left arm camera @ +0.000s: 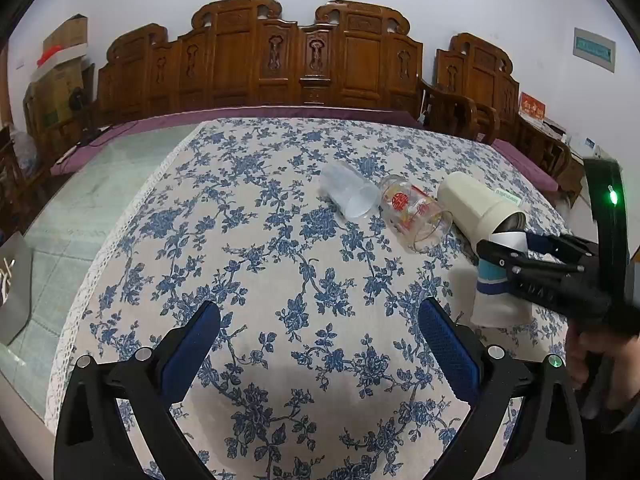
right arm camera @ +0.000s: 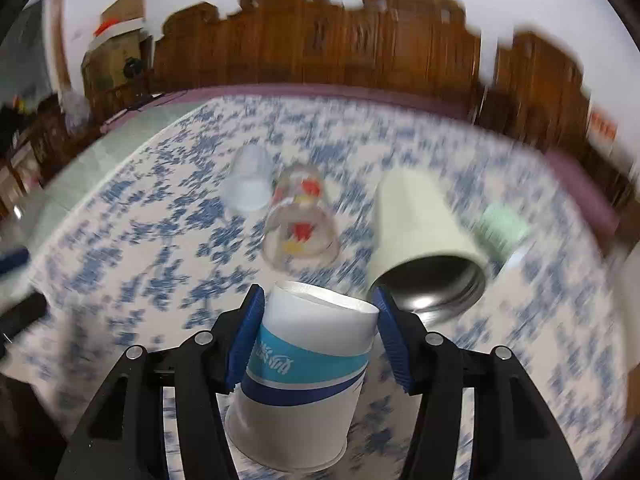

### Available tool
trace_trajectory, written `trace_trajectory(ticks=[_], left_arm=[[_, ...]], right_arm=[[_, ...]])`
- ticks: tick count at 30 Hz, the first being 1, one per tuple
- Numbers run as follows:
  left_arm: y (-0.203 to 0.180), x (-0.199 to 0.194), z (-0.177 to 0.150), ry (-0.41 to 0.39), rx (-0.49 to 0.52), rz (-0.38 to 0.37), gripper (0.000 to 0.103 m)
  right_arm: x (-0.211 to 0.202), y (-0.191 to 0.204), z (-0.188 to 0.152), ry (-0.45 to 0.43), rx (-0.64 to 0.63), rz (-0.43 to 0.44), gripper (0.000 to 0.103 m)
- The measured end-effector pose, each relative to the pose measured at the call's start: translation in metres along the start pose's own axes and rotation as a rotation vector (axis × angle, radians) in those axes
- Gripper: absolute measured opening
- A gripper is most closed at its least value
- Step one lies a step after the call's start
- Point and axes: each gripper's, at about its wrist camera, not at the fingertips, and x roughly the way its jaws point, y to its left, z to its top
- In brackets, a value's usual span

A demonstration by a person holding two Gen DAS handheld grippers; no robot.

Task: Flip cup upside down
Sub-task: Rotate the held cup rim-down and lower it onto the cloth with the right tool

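Note:
A white paper cup (right arm camera: pixel 304 364) with a blue band sits between the blue pads of my right gripper (right arm camera: pixel 318 320), base toward the camera top and wide mouth down near the tablecloth. The same cup (left arm camera: pixel 498 280) shows at the right of the left wrist view, held by the right gripper (left arm camera: pixel 506 254) and standing mouth down on the cloth. My left gripper (left arm camera: pixel 320 332) is open and empty over the floral cloth, well left of the cup. The right wrist view is motion-blurred.
Three more cups lie on their sides on the blue floral tablecloth (left arm camera: pixel 248 248): a clear plastic cup (left arm camera: pixel 350 194), a glass with red print (left arm camera: pixel 416 214) and a cream steel-lined tumbler (left arm camera: pixel 476 204). A green cup (right arm camera: pixel 502 226) lies behind. Carved wooden benches (left arm camera: pixel 260 60) line the wall.

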Motion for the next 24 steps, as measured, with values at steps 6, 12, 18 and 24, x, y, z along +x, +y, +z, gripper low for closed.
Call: trace_trajectory(ticks=[6, 12, 18, 24], left_arm=[[-0.001, 0.000, -0.001, -0.001, 0.004, 0.002, 0.096], [-0.001, 0.000, -0.001, -0.002, 0.003, 0.001, 0.096], [-0.005, -0.001, -0.002, 0.000, 0.013, 0.004, 0.096], [-0.008, -0.001, -0.003, -0.004, 0.018, 0.001, 0.096]], right_arm=[[-0.002, 0.015, -0.020, -0.104, -0.135, -0.127, 0.059], [-0.019, 0.022, -0.032, -0.135, -0.137, -0.118, 0.059], [-0.029, 0.017, -0.041, -0.102, -0.041, -0.047, 0.069], [-0.037, 0.007, -0.047, -0.083, 0.042, 0.012, 0.073]])
